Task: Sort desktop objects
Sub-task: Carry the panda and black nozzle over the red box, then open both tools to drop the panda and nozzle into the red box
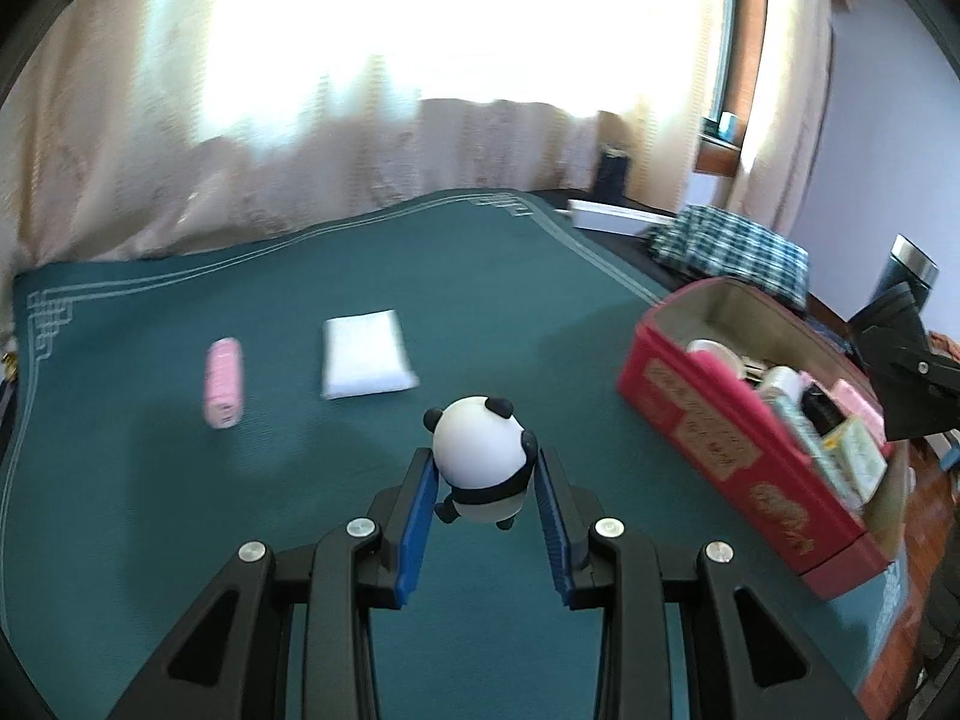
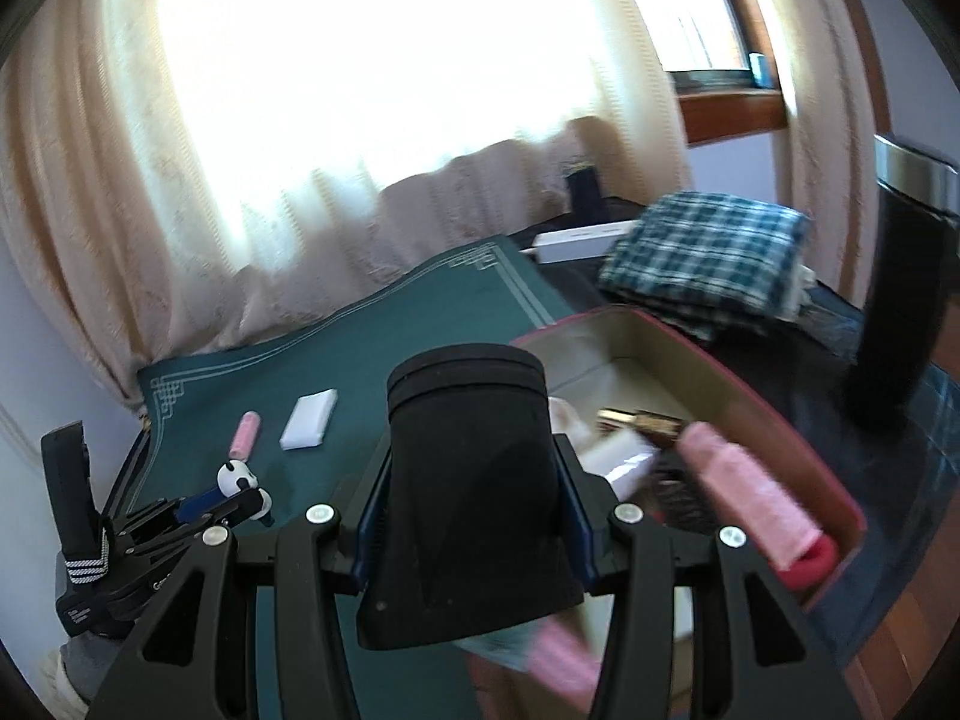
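Green mat (image 1: 180,510); black cap (image 2: 468,480) right-view only.

Both wrist cams look down-forward, close — share green mat (image 1: 240,540), red box (image 2: 780,414).

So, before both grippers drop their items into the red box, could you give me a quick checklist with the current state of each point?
1. Left gripper clamped on the panda figurine: ok.
2. Right gripper clamped on the black object: ok.
3. Right gripper over the red box: ok.
4. Left gripper over the box: not ok, it is over the green mat.
5. Free room in the box: ok at its far end.
6. Pink roll and white pad sorted: not ok.
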